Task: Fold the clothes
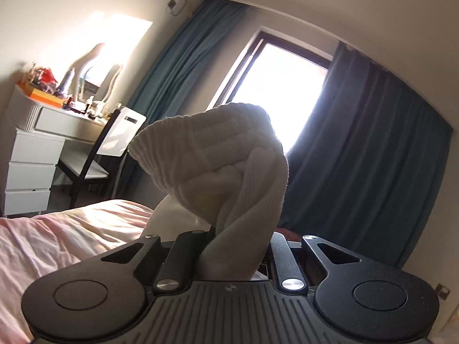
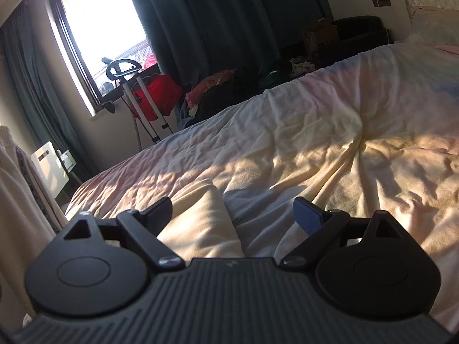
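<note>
Holding white ribbed sock bunched above the bed, left tongs pinching its lower end. Hovering right tongs spread over cream cloth lying on bed. Folding barely starting, seemingly; nothing lying neatly folded.

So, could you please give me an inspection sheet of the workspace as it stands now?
Surface: bed sheet, wrinkled, sunlit.
Job's things: white ribbed garment bunched up, raised above the bed.
Clutter: clothes pile on the floor beyond the bed.
Grippers: left gripper shut on the garment; right gripper open, empty, low over the sheet.
Cables: nothing seen.
Surroundings: window, dark curtains, white dresser, chair.
</note>
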